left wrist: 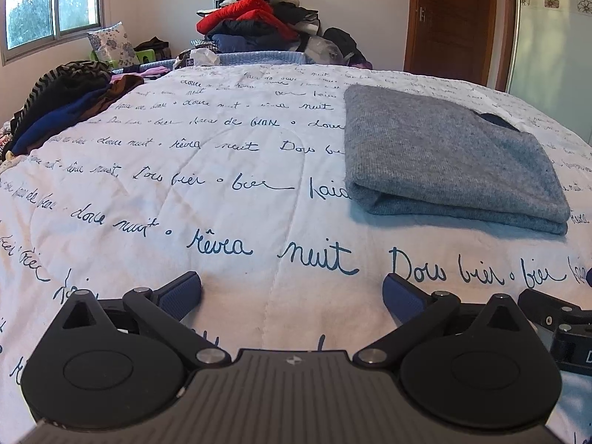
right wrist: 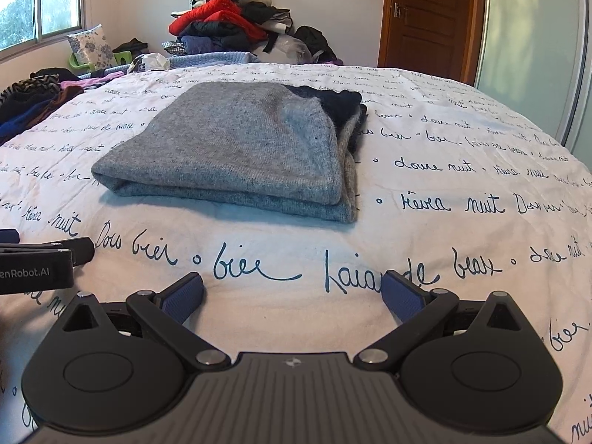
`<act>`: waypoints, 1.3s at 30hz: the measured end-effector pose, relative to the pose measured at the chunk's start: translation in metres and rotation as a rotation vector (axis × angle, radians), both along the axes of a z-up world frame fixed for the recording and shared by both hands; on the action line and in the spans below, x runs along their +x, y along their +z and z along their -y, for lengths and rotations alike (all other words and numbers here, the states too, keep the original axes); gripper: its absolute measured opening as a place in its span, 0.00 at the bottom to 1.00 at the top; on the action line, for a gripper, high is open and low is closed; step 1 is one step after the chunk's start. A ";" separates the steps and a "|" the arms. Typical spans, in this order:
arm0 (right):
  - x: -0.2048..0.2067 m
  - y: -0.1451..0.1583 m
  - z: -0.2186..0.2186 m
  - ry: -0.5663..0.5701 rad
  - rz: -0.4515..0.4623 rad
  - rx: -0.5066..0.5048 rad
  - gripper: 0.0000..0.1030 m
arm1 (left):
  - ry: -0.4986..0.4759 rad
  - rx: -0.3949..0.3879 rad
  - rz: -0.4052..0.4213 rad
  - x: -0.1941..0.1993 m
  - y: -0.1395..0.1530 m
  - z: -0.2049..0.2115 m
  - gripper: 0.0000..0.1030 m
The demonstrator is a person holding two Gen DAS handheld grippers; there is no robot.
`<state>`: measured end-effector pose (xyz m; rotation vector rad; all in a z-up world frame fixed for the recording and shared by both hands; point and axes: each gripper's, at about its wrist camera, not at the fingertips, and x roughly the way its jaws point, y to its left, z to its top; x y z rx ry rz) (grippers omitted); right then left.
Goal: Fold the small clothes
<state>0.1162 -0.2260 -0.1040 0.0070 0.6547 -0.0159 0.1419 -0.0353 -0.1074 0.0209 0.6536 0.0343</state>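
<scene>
On the far side of the bed, against the wall, a blue-grey knitted basket (left wrist: 259,57) holds a heaped pile of clothes (left wrist: 255,11), with a red garment (left wrist: 240,13) on top among dark ones. Nearer, a folded grey sweater (right wrist: 236,144) lies flat on the white quilt (left wrist: 185,185) printed with dark handwriting, with both grippers near it but well short of it. The sweater is doubled over into a neat rectangle, its rounded fold facing the cameras, and a darker black part (right wrist: 340,101) shows at its far right corner. Loose dark and striped clothes (left wrist: 63,100) lie at the quilt's left edge. The left gripper (left wrist: 292,292) hovers over bare quilt with its jaws spread wide and nothing between them. The right gripper (right wrist: 292,290) does likewise, jaws apart and empty, just beside the left.
</scene>
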 end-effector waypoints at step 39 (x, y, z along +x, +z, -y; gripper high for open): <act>-0.003 -0.002 0.003 0.009 0.009 0.018 1.00 | 0.000 -0.001 0.002 0.000 0.000 0.001 1.00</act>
